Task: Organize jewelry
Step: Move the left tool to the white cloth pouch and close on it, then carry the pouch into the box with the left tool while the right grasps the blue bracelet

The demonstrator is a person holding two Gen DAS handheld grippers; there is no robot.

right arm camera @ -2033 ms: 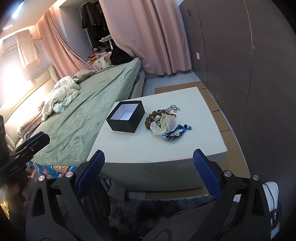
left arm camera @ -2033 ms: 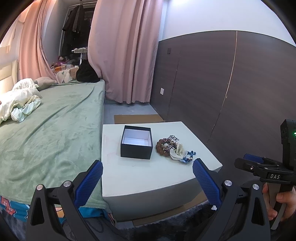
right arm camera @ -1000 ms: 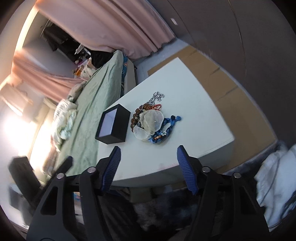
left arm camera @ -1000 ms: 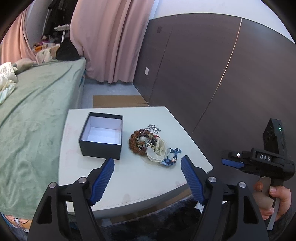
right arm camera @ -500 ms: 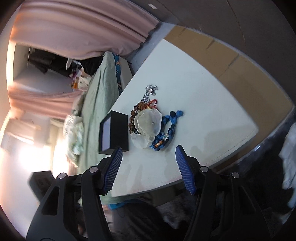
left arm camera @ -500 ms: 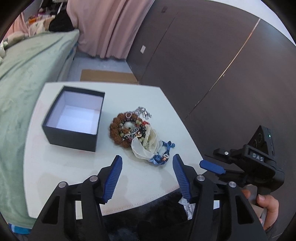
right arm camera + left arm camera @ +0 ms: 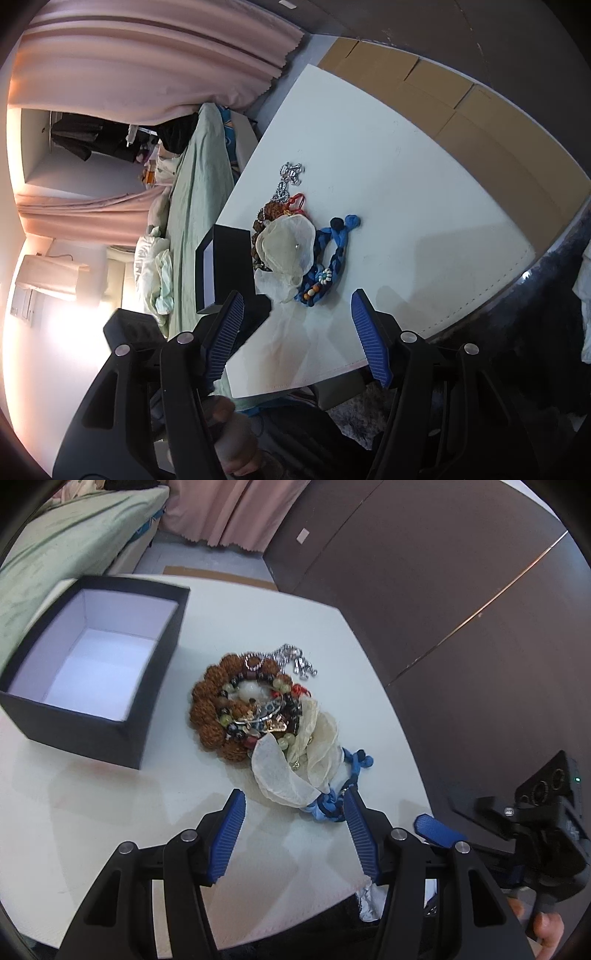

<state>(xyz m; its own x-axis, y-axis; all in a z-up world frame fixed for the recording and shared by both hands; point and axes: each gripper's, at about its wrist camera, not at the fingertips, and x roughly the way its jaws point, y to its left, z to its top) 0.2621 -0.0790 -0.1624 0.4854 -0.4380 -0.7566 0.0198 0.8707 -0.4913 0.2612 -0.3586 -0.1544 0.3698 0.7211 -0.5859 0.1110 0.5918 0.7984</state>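
Observation:
A pile of jewelry lies on the white table [image 7: 110, 812]: a brown bead bracelet [image 7: 210, 709], a silver chain [image 7: 295, 661], a cream sheer pouch [image 7: 295, 760] and a blue braided cord [image 7: 347, 782]. An open black box [image 7: 92, 664] with a white inside stands left of the pile. My left gripper [image 7: 293, 825] is open, just short of the pouch and cord. My right gripper [image 7: 297, 325] is open above the table's near edge, short of the pouch [image 7: 286, 251] and cord [image 7: 332, 258]; the box [image 7: 225, 266] is at its left.
A bed with a green cover [image 7: 195, 206] runs along the table's far side. Pink curtains [image 7: 147, 66] hang behind. A dark panelled wall [image 7: 461, 572] stands on the right. Brown cardboard [image 7: 461, 110] lies on the floor beside the table.
Both grippers have come much closer to the table and the jewelry pile. Both narrowed from wide open. The right wrist view has rolled sideways.

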